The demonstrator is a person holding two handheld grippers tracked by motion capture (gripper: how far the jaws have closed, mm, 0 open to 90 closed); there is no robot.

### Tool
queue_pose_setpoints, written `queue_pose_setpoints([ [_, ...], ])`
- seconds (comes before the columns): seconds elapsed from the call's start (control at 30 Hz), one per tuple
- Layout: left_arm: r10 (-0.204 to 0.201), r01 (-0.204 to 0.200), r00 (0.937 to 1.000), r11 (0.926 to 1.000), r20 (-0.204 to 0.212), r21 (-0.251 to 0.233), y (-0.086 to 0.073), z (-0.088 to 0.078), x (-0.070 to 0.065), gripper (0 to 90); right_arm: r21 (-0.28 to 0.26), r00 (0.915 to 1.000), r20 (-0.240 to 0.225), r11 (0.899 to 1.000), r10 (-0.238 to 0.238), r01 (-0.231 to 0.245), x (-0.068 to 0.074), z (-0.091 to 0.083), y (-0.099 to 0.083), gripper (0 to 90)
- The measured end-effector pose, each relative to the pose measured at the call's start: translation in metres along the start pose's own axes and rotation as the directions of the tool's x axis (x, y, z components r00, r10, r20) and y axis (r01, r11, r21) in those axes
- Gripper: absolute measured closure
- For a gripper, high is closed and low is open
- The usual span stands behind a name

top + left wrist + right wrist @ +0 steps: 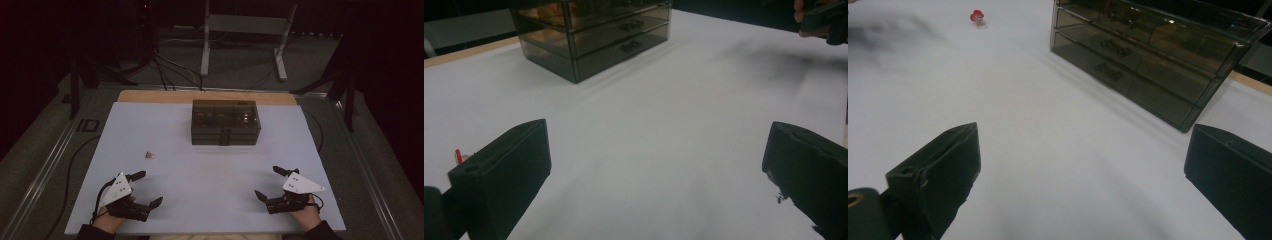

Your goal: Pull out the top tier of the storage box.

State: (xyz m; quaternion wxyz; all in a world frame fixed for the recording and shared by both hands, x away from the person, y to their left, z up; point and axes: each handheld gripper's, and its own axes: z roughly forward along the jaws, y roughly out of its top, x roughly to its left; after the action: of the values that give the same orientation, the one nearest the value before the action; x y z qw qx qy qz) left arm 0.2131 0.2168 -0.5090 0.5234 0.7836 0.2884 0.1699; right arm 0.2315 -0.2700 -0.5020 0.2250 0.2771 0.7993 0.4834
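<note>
Both claws [149, 188] [267, 182] gaping (empty), near table [200, 210] front edge, drawer box [225, 122] well apart

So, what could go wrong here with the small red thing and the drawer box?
The red thing is tiny and lies flat on the table, so the open left hand-held gripper might push it away instead of gripping it. The drawer box looks light and could slide when pulled.

Each hand carries a black two-jaw gripper: the left gripper [148, 188] and the right gripper [267, 182] both wear a pale grey three-cornered plate on top, dotted with small dark screw holes. The jaws are blocky, matte black. A black cable trails from each. Dark sleeves cover both wrists.
</note>
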Motion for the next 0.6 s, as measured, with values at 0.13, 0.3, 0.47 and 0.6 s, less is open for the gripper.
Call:
queue_pose_setpoints([
  [0.13,-0.005,0.005,1.0000,1.0000,0.003,0.000,0.000,-0.001,0.000,0.0,0.023,0.9997,-0.016,1.000,-0.019,0.019,0.003,0.005,0.001,1.5],
  [0.3,-0.004,0.004,1.0000,1.0000,0.000,0.001,-0.001,-0.002,-0.001,0.0,0.021,0.9992,-0.027,0.999,-0.028,0.029,0.005,0.007,0.003,1.5],
  [0.47,-0.001,0.001,1.0000,1.0000,0.007,0.008,-0.001,-0.001,-0.001,0.0,0.037,0.9976,-0.048,0.998,-0.049,0.051,0.010,0.011,0.004,1.6],
  [0.6,-0.002,0.002,1.0000,1.0000,0.006,0.004,-0.001,-0.002,-0.001,0.0,0.005,0.9977,-0.059,0.999,-0.032,0.033,0.012,0.009,0.010,1.6],
])
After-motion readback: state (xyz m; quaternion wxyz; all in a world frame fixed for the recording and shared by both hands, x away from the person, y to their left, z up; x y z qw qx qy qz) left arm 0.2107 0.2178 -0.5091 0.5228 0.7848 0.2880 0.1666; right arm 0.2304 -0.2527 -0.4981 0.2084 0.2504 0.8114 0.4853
